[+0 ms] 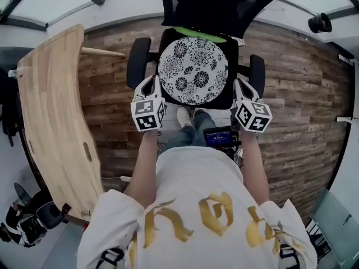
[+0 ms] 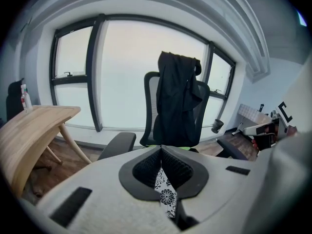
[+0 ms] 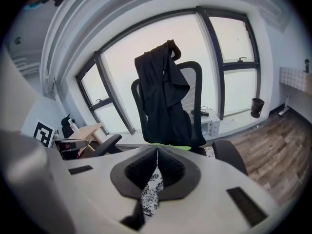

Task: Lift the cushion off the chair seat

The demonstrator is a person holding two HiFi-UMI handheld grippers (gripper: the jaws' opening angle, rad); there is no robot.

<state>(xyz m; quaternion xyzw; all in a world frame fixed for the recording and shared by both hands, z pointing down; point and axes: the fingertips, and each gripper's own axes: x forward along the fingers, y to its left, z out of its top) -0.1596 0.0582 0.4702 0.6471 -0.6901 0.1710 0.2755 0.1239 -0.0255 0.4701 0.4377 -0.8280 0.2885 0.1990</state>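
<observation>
A round white cushion (image 1: 193,70) with black flower print lies flat on the black office chair seat (image 1: 225,103). My left gripper (image 1: 151,82) is at the cushion's left edge and my right gripper (image 1: 238,83) at its right edge, both low beside the seat. In the left gripper view the left gripper (image 2: 161,149) has its jaws shut, tips meeting, with a strip of cushion (image 2: 166,196) showing below through the gap. The right gripper (image 3: 157,149) is shut the same way over the cushion (image 3: 151,191). Nothing is visibly pinched in either.
A black jacket (image 2: 176,106) hangs over the chair back. Armrests (image 1: 138,60) (image 1: 257,72) flank the seat just outside each gripper. A green strip (image 1: 199,34) lies behind the cushion. A curved wooden table (image 1: 53,111) stands at left. The person's shoe (image 1: 184,116) is under the seat's front.
</observation>
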